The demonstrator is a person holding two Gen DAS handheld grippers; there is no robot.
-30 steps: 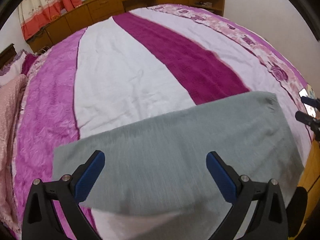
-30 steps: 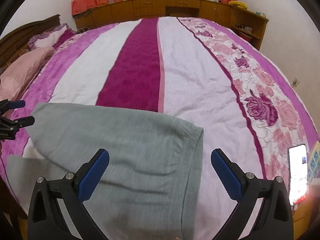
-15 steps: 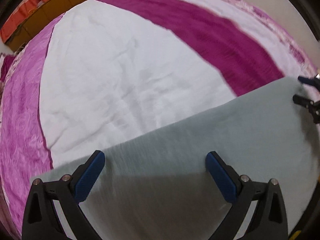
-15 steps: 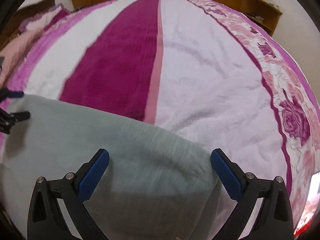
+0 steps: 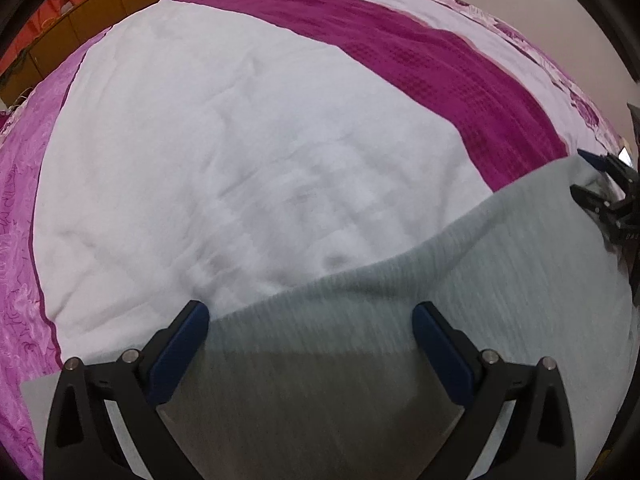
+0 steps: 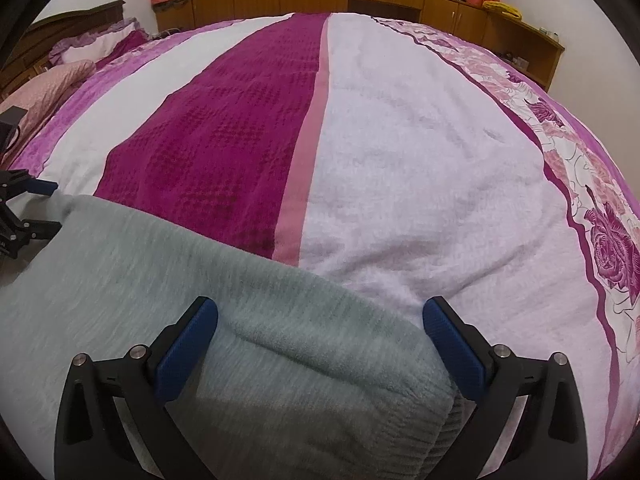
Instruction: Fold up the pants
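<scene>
Left wrist view: left tongs (image 5: 310, 336), jaws apart, poised over grey pants (image 5: 460, 300) lying crosswise along the bed (image 5: 240, 140) edge. Right wrist view: right tongs (image 6: 320, 332), also apart, straddle the pants' (image 6: 200, 280) ribbed end; each nears its own end.

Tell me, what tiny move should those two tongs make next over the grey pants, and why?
Probably lower and close both on the far edge of the grey pants. The left tongs and right tongs are wide open and hold nothing, with cloth lying flat on the striped bedspread between their fingers, so a grip seems needed before any fold.
</scene>
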